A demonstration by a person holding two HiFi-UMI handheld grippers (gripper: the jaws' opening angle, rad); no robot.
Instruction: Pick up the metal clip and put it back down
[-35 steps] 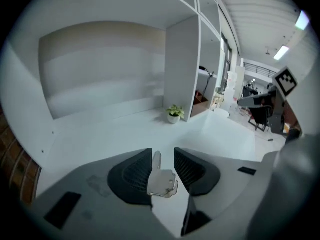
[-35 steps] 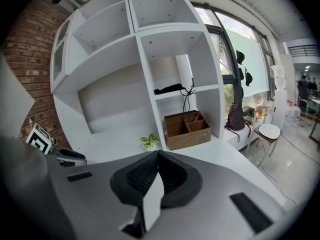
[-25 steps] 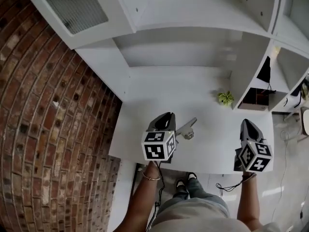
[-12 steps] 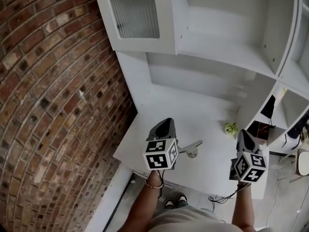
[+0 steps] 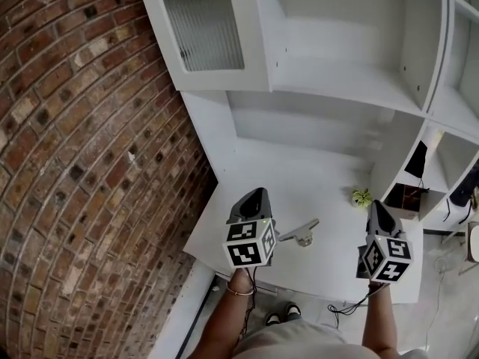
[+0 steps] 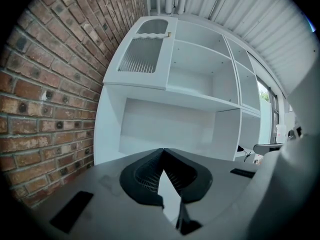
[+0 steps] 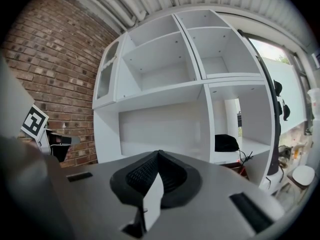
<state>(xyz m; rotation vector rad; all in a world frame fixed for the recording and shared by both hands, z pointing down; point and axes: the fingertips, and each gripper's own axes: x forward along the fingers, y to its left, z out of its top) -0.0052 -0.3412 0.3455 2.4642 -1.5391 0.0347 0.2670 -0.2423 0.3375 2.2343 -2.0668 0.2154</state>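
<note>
on desk (image 5: 318, 182), seemingly one metal clip (image 5: 299, 232)

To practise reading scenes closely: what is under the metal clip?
The metal clip lies on the white desk, with nothing else visible beneath it. The patch it covers, and whether it rests flat, cannot be seen.

My worktop (image 5: 299, 185) is a plain white slab built into the bottom of the white shelving, with its left side toward the brick wall. Two things are sitting on it. The metal clip (image 5: 299, 233) lies flat near the front edge, about mid-width. A little green plant (image 5: 362, 197) stands further back on the right, close to the shelf upright. They're well apart.
</note>
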